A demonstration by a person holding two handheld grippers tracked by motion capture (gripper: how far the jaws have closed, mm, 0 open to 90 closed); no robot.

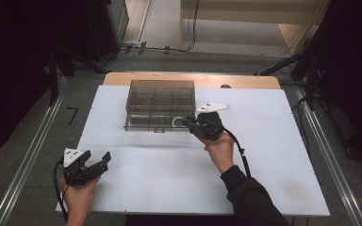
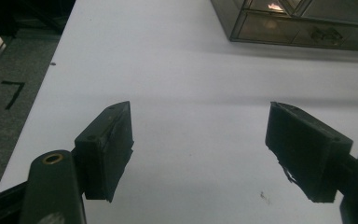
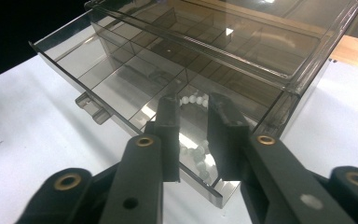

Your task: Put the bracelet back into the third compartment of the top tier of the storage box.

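A smoky clear plastic drawer box point(image 1: 160, 94) stands at the back middle of the white table point(image 1: 273, 155). Its bottom drawer point(image 3: 121, 84) is pulled out toward me. My right gripper point(image 1: 187, 121) is at the drawer's right front corner. In the right gripper view its jaws point(image 3: 194, 107) stand a narrow gap apart, shut on a white bead bracelet point(image 3: 196, 156) that hangs into the front compartment. The bracelet's loop point(image 1: 175, 121) shows just left of the jaw tips. My left gripper point(image 1: 97, 158) rests open near the table's front left, nothing between its pads point(image 2: 107, 140).
The drawer is split into several compartments by dividers. The box's front edge point(image 2: 303, 32) lies well ahead of the left gripper. Beyond the table's left edge is grey floor with a metal rail point(image 1: 28, 160). A wooden strip point(image 1: 193, 79) borders the table's far side.
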